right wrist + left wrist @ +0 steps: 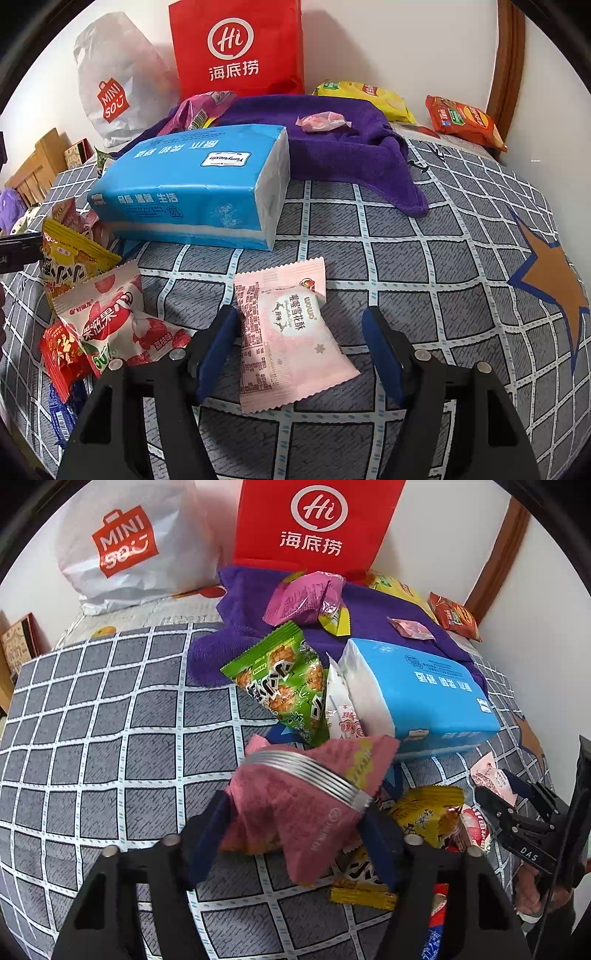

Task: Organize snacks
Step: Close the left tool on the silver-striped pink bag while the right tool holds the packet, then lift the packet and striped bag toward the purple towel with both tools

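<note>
My left gripper (295, 819) is shut on a dull pink snack packet (295, 812), which hangs between the blue fingers above the checked bedsheet. A metal coil (314, 771) crosses the packet's front. My right gripper (299, 347) is open, its fingers on either side of a pale pink pastry packet (288, 339) lying flat on the sheet. The right gripper also shows in the left wrist view (517, 812) beside that packet (491, 779). A green packet (284, 683) leans on a blue tissue pack (417, 690).
A red tote (236, 48) and a white shopping bag (114, 85) stand against the back wall. A purple towel (351, 147) holds small sweets. Yellow (365, 98) and orange (465, 120) crisp bags lie at the back right. A snack pile (92, 317) lies at left.
</note>
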A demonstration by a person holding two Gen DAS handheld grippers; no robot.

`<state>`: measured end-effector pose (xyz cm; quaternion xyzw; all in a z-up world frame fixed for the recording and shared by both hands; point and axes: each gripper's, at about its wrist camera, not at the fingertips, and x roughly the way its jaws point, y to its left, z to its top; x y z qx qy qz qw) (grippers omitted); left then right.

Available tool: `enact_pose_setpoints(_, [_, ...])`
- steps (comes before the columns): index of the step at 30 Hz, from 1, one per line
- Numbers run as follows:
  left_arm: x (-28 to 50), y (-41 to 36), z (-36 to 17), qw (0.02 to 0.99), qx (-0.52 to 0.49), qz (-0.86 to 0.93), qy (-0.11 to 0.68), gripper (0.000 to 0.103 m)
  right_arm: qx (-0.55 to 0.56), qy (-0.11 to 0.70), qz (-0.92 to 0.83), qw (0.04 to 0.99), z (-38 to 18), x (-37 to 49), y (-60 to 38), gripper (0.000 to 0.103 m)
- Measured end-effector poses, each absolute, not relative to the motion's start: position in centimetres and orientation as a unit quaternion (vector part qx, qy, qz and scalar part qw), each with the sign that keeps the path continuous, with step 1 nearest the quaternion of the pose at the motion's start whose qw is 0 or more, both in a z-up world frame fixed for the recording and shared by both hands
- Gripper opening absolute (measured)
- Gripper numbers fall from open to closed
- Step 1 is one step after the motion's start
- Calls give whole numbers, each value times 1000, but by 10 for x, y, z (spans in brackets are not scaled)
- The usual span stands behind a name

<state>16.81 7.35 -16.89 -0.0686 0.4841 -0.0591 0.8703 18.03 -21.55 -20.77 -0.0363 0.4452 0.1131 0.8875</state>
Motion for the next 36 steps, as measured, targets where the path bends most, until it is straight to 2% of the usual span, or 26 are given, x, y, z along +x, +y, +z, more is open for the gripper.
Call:
enact_pose_setpoints(2, [167,75,-167,871,-71,-60,482,60,-39,444,111,888,-207,179,-215,65])
enact_pose_setpoints(6, [161,79,-159,873,-77,-63,477,59,-40,446,115,887,-204,174,-213,50])
enact_pose_setpoints(14, [142,82,-135,884,-78,-64,456,59,-20,448,129,884,-191,161,-213,48])
enact_pose_setpoints(17, [135,80,-125,888,-74,-63,450,59,-18,440,133,888,-180,153,-212,33])
enact_pose_setpoints(26, [116,72,-103,896,-67,-67,433,59,-18,446,141,884,-170,138,-213,33])
enact_pose_setpoints(28, [114,69,-100,897,-67,-67,432,59,-13,447,143,883,-169,133,-218,37])
enact_pose_setpoints(30, [112,66,-99,897,-66,-69,432,59,-8,447,141,883,-169,132,-223,51])
enact_pose_setpoints(32, [113,63,-100,896,-66,-69,433,59,-2,447,137,884,-169,132,-229,56])
enact_pose_setpoints(36, [117,57,-101,894,-72,-76,436,59,6,457,138,879,-174,139,-232,57])
